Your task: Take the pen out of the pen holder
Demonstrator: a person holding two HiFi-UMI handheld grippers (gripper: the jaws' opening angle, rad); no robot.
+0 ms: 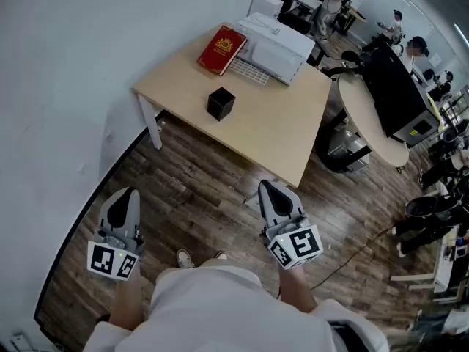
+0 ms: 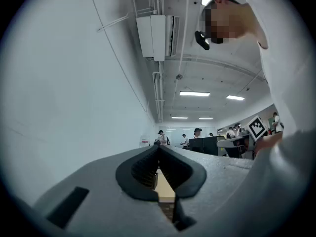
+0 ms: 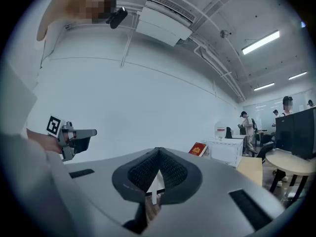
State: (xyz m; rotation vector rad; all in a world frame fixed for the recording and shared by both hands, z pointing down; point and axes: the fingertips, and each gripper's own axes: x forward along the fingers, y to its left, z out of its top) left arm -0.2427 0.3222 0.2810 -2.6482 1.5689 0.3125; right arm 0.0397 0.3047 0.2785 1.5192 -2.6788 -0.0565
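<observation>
Pen too small to make out inside holder (image 1: 220, 103), mid-desk (image 1: 278, 130), apart from book (image 1: 222, 49) and box (image 1: 275, 46). Closed tight and empty: left tool (image 1: 126, 194), right tool (image 1: 265, 189), over open floor (image 1: 198, 189), short of desk edge.

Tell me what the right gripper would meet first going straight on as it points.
Most likely the wooden table: the right gripper aims at its near edge, and a white table leg shows straight ahead past the jaws. Depth is hard to judge.
</observation>
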